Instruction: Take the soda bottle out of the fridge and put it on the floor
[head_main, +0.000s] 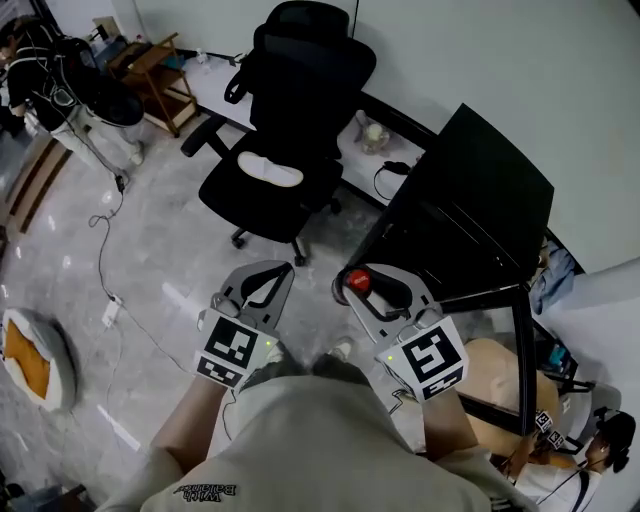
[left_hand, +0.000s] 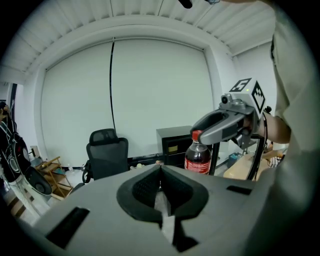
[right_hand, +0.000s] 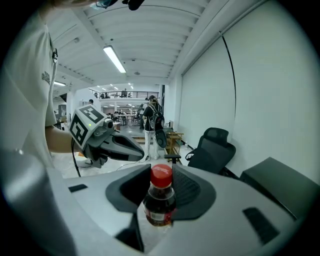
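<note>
From the head view, the right gripper (head_main: 360, 288) pinches the soda bottle (head_main: 357, 281) just under its red cap. The bottle hangs in the air above the floor (head_main: 160, 260). The black fridge (head_main: 470, 200) stands at about 2 o'clock from the bottle, clear of it. The left gripper (head_main: 282, 270) sits at the bottle's 9 o'clock with its tips pressed together and nothing in them. An office chair (head_main: 290, 130) stands at 12 o'clock.

In the left gripper view, the left gripper (left_hand: 161, 192) shows its jaws meeting in a closed seam, empty. At 2 o'clock the right gripper (left_hand: 200, 131) carries the soda bottle (left_hand: 198, 159) by the neck, in front of the fridge (left_hand: 172, 145). I cannot tell whether the fridge door is shut.

In the right gripper view, the right gripper (right_hand: 161, 192) has both pads against the neck of the soda bottle (right_hand: 160, 200), which is upright with its cap on. The left gripper (right_hand: 137, 154) is at 10 o'clock.

By my reading, the bottle is already out of the fridge and the step in hand is the carry. The next move calls for lowering the bottle, upright, until its base rests on bare floor, and only then spreading the jaws.
</note>
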